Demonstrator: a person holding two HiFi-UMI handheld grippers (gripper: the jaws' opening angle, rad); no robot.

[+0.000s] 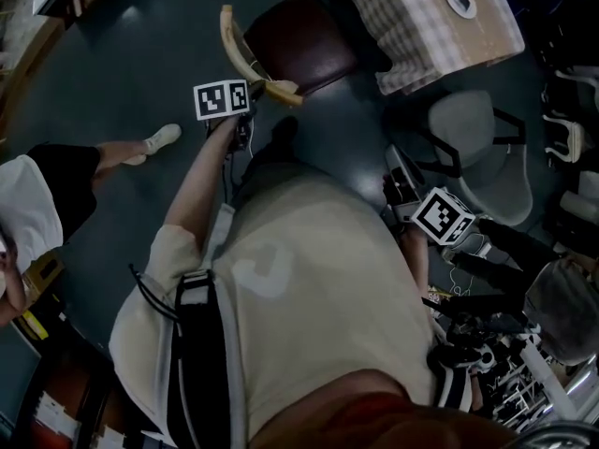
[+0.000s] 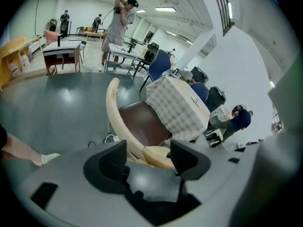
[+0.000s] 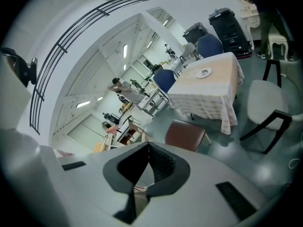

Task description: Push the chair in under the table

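The chair [image 1: 299, 43] stood just beside the table [image 1: 412, 26], its brown seat mostly out from under the checked cloth. The left gripper [image 2: 147, 150] was wide open around the end of the cream backrest [image 2: 113, 108] farthest from the table, its pads seemingly not pressing. The right gripper [image 3: 148, 151] was closed on nothing, well back from the table. A good push probably called for a firm grip on that rail first, then a low, level shove straight toward the table so the chair would not swivel.
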